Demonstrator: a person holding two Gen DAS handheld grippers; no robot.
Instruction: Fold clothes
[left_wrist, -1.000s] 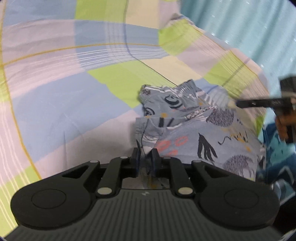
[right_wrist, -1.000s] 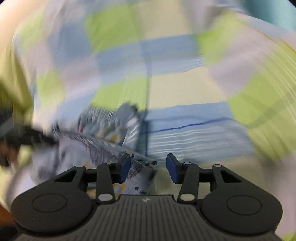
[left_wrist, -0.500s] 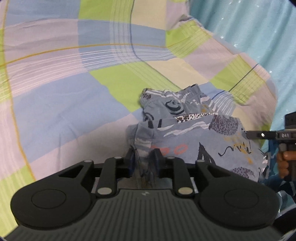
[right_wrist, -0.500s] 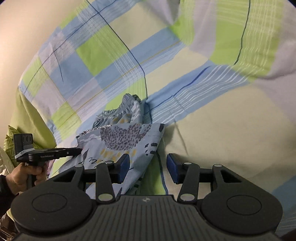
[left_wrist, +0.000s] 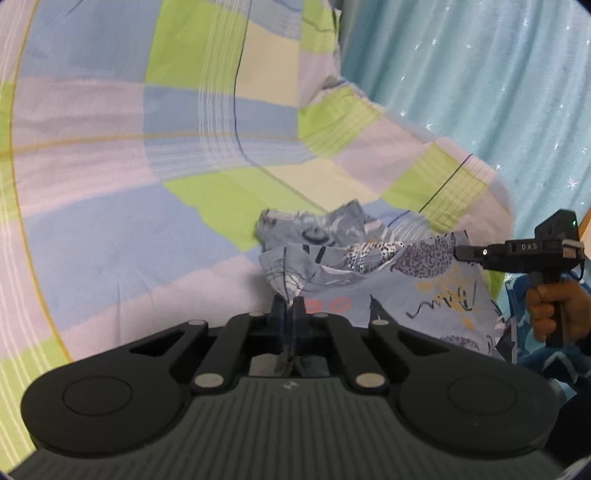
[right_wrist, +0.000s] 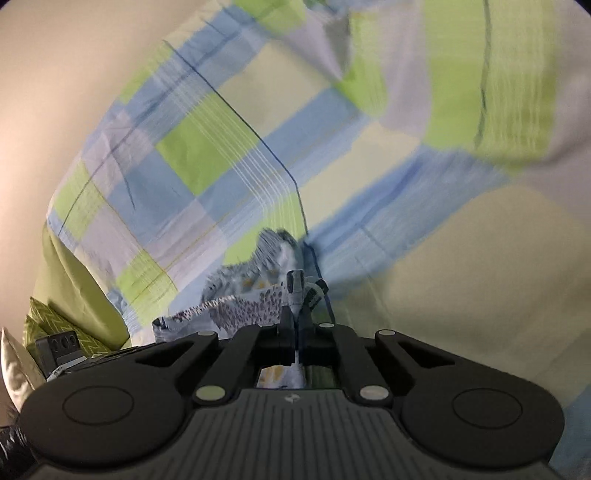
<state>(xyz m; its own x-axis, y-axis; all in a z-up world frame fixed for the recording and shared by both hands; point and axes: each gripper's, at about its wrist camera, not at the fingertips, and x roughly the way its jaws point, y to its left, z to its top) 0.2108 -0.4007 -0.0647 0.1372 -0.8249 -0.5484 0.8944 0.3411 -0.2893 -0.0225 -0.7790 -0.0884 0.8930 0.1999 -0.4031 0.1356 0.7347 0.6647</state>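
Observation:
A blue-grey patterned garment (left_wrist: 369, 273) lies partly on the checked bedsheet (left_wrist: 110, 221) and hangs between my two grippers. My left gripper (left_wrist: 290, 314) is shut on its near left edge. In the left wrist view the right gripper (left_wrist: 460, 253) reaches in from the right and holds the far right corner. In the right wrist view my right gripper (right_wrist: 295, 325) is shut on that corner of the garment (right_wrist: 236, 306), and the cloth stretches away to the left over the sheet (right_wrist: 221, 166).
A turquoise curtain (left_wrist: 461, 92) hangs behind the bed on the right. A plain wall (right_wrist: 55, 92) and green cushions (right_wrist: 55, 317) lie to the left of the bed. The other gripper's body (right_wrist: 59, 349) shows at the lower left.
My right gripper has closed on the garment's corner; it was open half a second ago. The cloth is now lifted and stretched between both grippers. The left gripper keeps its hold.

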